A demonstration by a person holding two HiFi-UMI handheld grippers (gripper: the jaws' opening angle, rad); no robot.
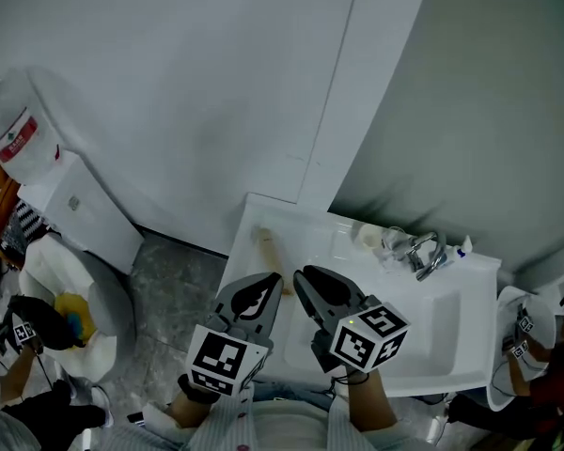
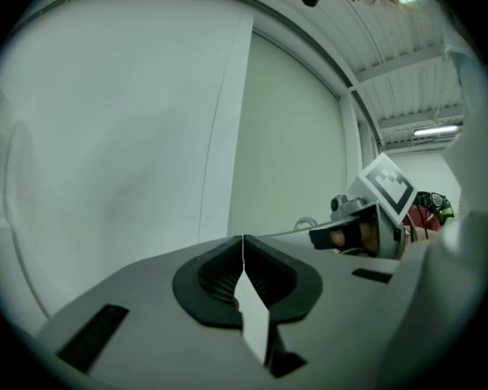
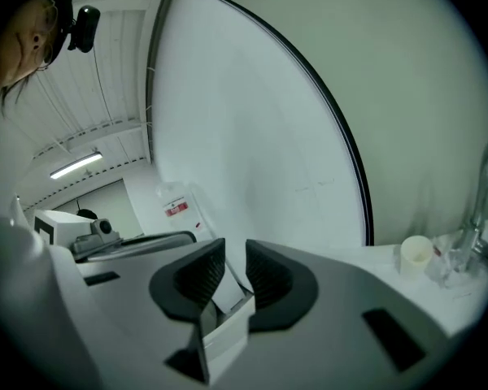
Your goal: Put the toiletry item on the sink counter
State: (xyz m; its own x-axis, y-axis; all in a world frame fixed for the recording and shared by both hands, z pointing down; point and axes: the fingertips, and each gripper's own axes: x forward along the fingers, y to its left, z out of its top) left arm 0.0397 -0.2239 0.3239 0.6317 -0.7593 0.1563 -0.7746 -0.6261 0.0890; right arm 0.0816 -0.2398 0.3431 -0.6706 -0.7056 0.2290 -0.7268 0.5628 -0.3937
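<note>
Sink counter [image 1: 310, 225]: near part covered by left gripper [image 1: 260, 289] and right gripper [image 1: 321, 287] | tan object [image 1: 269, 244] on counter: too small to be identified | clutter [image 1: 393, 242] beside faucet [image 1: 425, 254]: kinds not made out | left bystander [image 1: 23, 388], right bystander [image 1: 545, 383]: cropped by picture edges | both gripper views: corners blacked out by lens circle

Faucet [image 1: 426, 255]; white cup [image 1: 367, 235] (just beside); water dispenser [image 1: 80, 209].

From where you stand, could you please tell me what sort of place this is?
Probably a mock washroom inside a larger hall: a white sink counter with a chrome faucet stands against wall panels, a white cup sits by it, and a ribbed industrial ceiling shows above.
</note>
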